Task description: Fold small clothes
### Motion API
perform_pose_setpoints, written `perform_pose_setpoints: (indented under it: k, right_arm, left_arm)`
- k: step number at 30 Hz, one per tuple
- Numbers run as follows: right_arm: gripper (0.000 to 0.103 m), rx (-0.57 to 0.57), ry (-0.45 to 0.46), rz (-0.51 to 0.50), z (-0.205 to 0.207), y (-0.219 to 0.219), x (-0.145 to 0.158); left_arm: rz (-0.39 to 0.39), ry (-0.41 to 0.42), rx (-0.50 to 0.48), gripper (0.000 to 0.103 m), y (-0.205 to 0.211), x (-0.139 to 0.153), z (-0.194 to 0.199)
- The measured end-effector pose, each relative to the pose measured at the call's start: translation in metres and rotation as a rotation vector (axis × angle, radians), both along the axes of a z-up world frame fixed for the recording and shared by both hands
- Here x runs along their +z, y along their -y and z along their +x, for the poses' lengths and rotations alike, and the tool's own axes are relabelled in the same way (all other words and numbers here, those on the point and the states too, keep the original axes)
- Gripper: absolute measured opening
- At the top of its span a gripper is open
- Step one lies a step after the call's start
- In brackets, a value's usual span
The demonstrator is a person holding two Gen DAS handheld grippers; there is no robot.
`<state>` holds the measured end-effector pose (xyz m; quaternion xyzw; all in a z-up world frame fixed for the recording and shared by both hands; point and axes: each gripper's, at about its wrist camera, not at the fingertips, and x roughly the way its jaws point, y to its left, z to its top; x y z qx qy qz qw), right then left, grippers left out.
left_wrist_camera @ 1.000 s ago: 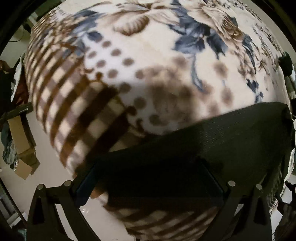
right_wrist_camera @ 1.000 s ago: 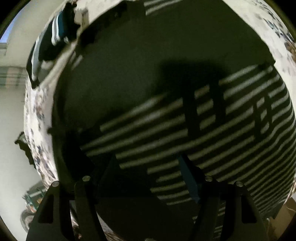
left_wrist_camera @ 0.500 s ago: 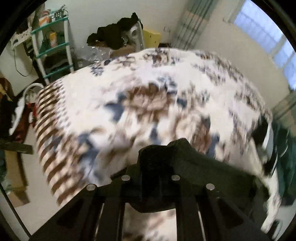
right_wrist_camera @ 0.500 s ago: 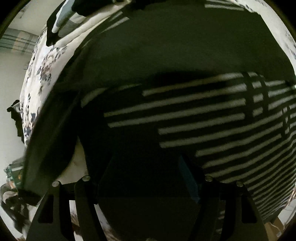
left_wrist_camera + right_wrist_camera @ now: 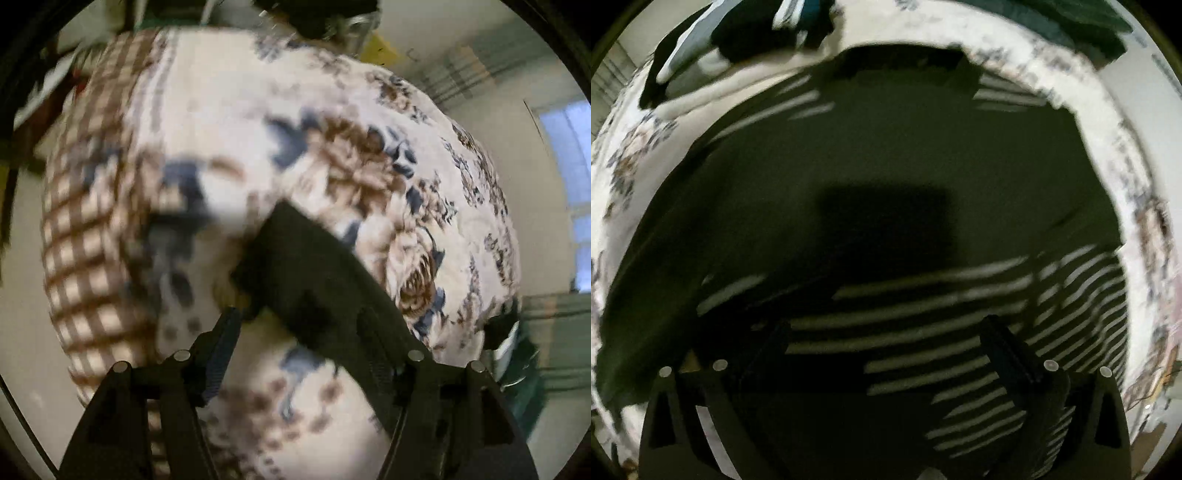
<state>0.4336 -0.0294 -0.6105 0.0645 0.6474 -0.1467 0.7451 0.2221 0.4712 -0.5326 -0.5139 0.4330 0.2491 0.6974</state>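
Left claw (image 5: pixel 299 332), jaws opening, has a dark garment (image 5: pixel 306 273) draped between them and over its right finger, above the flowered blanket (image 5: pixel 369 177) on the bed. Only the right view shows the striped part of the garment (image 5: pixel 923 325) lying flat beneath the wide, opening right claw (image 5: pixel 886 343), which grips nothing. Farther off, other clothes (image 5: pixel 746 33) are piled.

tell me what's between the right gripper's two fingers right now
In the right wrist view, the right gripper is opening straight over the dark garment with white stripes; only that striped cloth shows between its fingers, lying on the floral blanket.
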Motion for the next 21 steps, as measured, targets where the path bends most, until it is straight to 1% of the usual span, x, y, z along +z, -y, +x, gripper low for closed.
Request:
perform_pose_setpoints:
  k: [2,4,6,8,9,10,11,12,13,14,16,18,20,21]
  right_arm:
    - [0.103,-0.01,0.001,-0.01,0.001,0.01,0.002]
    - [0.103,-0.032,-0.012,-0.002,0.002,0.02,0.001]
    - [0.103,-0.053,-0.017,0.008,0.006,0.023,-0.001]
    - [0.103,-0.074,-0.018,0.006,0.007,0.029,0.0]
    - [0.103,-0.085,-0.019,-0.006,0.007,0.033,0.0]
    - [0.103,-0.094,-0.018,-0.022,0.008,0.033,-0.001]
    - [0.103,-0.106,-0.018,-0.042,0.007,0.04,0.0]
    - [0.103,-0.115,-0.018,-0.052,0.008,0.044,0.0]
    - [0.103,-0.124,-0.016,-0.06,0.006,0.048,0.001]
    - [0.103,-0.13,-0.014,-0.07,0.006,0.054,0.002]
    - [0.103,-0.132,-0.013,-0.093,0.006,0.066,0.005]
    - [0.103,-0.119,-0.01,-0.119,0.008,0.076,0.008]
    - [0.103,-0.085,-0.008,-0.14,0.014,0.086,0.008]
    - [0.103,-0.069,-0.01,-0.145,0.015,0.088,0.008]
  left_arm:
    - [-0.08,0.037,0.021,0.063,0.011,-0.012,0.003]
    - [-0.133,0.06,0.038,0.063,0.016,-0.023,0.015]
    - [-0.208,0.1,0.081,0.063,0.015,-0.04,0.032]
    - [-0.254,0.083,0.143,0.063,0.009,-0.062,0.049]
    - [-0.259,0.074,0.167,0.062,0.007,-0.067,0.054]
    - [-0.248,0.066,0.201,0.061,0.005,-0.069,0.058]
    - [-0.215,0.065,0.223,0.056,0.003,-0.066,0.062]
    - [-0.16,0.067,0.217,0.019,0.003,-0.057,0.067]
    - [-0.099,0.054,0.18,0.007,0.004,-0.047,0.076]
    - [-0.03,0.026,0.129,0.007,0.007,-0.034,0.086]
    - [0.113,0.022,0.04,0.006,0.02,-0.001,0.105]
    - [0.252,0.014,-0.067,0.006,0.041,0.033,0.125]
    - [0.404,0.005,-0.195,0.006,0.071,0.069,0.146]
    - [0.447,0.008,-0.238,0.006,0.085,0.079,0.153]
